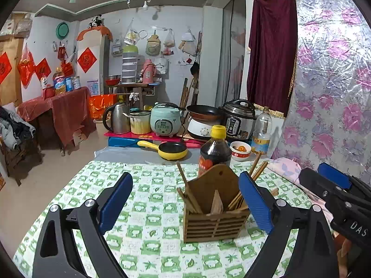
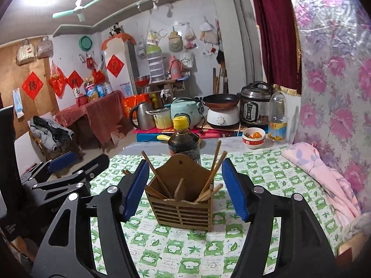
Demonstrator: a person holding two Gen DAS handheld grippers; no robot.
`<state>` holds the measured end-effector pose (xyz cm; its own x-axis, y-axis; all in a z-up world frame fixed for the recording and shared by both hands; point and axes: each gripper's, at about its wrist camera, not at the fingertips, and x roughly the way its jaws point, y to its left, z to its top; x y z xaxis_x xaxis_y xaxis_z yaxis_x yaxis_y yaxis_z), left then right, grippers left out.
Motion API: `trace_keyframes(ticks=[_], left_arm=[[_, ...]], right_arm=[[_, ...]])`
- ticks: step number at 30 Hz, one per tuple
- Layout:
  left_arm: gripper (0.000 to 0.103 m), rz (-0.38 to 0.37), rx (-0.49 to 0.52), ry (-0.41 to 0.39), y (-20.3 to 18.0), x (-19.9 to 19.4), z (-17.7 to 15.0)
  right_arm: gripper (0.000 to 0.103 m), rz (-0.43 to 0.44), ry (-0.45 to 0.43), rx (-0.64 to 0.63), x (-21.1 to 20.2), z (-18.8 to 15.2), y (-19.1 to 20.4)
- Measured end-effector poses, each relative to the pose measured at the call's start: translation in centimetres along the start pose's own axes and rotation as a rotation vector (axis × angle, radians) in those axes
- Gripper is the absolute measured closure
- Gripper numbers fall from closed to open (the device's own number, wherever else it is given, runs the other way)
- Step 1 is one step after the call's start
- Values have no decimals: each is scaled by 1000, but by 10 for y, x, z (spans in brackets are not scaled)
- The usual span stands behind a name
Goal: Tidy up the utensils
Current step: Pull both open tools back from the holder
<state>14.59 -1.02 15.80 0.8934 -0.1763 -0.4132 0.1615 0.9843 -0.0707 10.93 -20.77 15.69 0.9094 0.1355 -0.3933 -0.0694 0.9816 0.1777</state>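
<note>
- Chopsticks (image 2: pixel 209 180), brown wooden ones, stand leaning in a slatted wooden utensil holder (image 2: pixel 184 210) with a tall arched back; some tilt left in its left compartment, others fan right in its right compartment.
- That holder sits on the bench (image 2: pixel 176 252), which is covered by a green-and-white checked cloth.
- Left gripper (image 1: pixel 185 205), black with blue pads, has its jaws spread wide; the holder appears between them in its own view, nearer the right pad, and nothing is gripped.
- Right gripper (image 2: pixel 185 192) also has its jaws apart, framing the holder on both sides without pressing on it.
- Each gripper shows at the edge of the other's view, so the two are side by side.
- Just behind the holder stands a dark sauce bottle with a yellow cap (image 2: pixel 183 139).
- Farther back are a small yellow frying pan (image 1: pixel 170 150), a red-and-white bowl of orange food (image 2: pixel 254 137) and a clear plastic bottle (image 2: pixel 277 115).
- A pink floral fabric (image 2: pixel 324 176) lies along the bench's right side.
</note>
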Motion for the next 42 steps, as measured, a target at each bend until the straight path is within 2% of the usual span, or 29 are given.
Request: trace_keyframes(ticks=[8,13,22,28,33,36,42], left_arm=[[12,34,-23,29,3,0,-23],[12,81,-1,57,2,9,-38],[12,131,7,110,7,20,-66],[7,176,44,85,3,15,-87],[7,200,60,117,5,12,-105],[7,193,50,131,9,8,-111],[6,215,64,94,7,-3,-115]], right_arm=[[38,8,14,22,-1,-15,-9],[22,-18,-1,13,-2,-21,-9],[6,-67,-16,-5,4,-42,-12],[6,-63,-19,26,3,-57,-22],[6,-40,11,100,7,-74,-35],[6,-51,21,126,7,-81,-40],[6,-106,36,129,6,-99,-49]])
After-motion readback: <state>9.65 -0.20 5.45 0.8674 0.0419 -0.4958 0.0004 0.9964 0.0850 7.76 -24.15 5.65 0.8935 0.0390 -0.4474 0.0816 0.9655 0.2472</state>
